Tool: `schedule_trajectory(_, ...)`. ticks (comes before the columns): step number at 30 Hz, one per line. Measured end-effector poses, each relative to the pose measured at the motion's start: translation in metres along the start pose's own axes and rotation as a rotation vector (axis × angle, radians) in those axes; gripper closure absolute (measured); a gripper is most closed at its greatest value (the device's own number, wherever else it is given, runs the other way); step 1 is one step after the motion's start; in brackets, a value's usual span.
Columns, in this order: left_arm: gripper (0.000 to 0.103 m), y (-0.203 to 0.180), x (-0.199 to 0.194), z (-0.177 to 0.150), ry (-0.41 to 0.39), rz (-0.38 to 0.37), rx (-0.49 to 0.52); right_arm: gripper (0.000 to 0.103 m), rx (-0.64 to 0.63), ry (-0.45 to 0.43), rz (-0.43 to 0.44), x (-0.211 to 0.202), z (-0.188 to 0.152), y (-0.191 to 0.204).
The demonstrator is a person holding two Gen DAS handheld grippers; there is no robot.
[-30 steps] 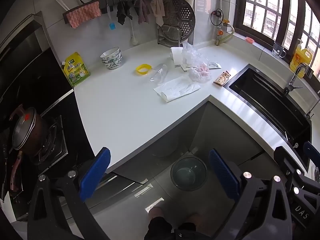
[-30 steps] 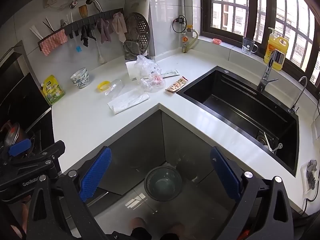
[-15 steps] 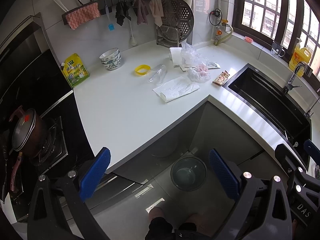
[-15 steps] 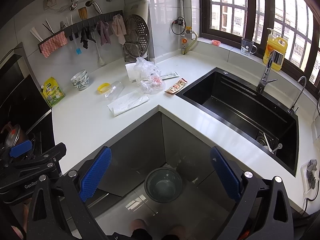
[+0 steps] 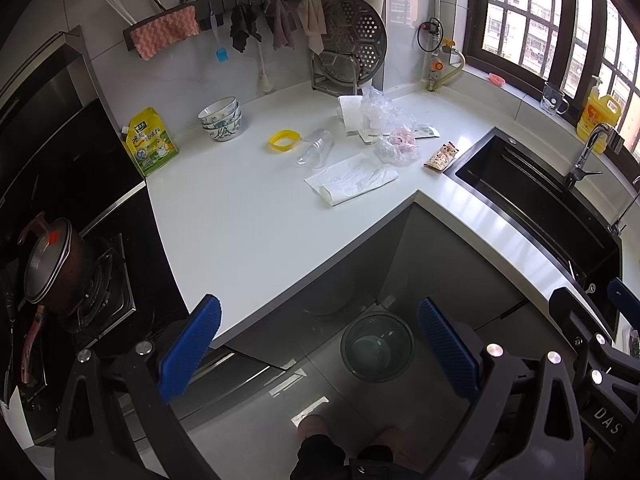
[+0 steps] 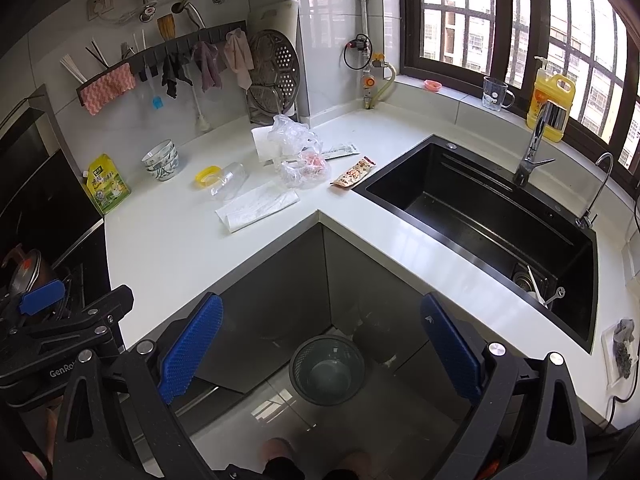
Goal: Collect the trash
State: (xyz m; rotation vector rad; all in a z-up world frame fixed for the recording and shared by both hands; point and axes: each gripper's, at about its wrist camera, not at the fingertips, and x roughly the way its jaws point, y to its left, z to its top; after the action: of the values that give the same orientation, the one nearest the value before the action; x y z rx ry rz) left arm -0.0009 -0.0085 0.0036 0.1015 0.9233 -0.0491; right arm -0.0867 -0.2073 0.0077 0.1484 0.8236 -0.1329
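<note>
Trash lies at the back of the white L-shaped counter (image 5: 248,216): a crumpled white paper towel (image 5: 352,179), a clear plastic cup on its side (image 5: 316,148), a yellow ring lid (image 5: 284,140), crumpled clear plastic bags (image 5: 394,136) and a snack wrapper (image 5: 441,156). They also show in the right wrist view: towel (image 6: 256,206), cup (image 6: 230,176), wrapper (image 6: 354,172). A dark round trash bin (image 5: 377,347) (image 6: 327,369) stands on the floor in the counter's inner corner. My left gripper (image 5: 318,346) and right gripper (image 6: 320,346) are open and empty, high above the floor, far from the trash.
A black sink (image 6: 480,216) with a faucet (image 6: 538,140) is at the right. Stacked bowls (image 5: 221,118) and a yellow-green pouch (image 5: 150,140) stand at the counter's back left. A stove with a pot (image 5: 52,268) is at the far left. A steamer rack (image 5: 352,56) leans in the corner.
Both views have shifted only slightly; the grippers stay open and nothing on the counter has moved.
</note>
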Motion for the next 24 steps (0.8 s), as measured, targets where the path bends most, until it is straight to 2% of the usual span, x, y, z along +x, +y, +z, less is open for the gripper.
schedule_trajectory(24, 0.006, -0.002, 0.001, 0.0027, -0.001, -0.004, 0.0, 0.008, 0.002, 0.001, 0.003, 0.0002, -0.0008, -0.001)
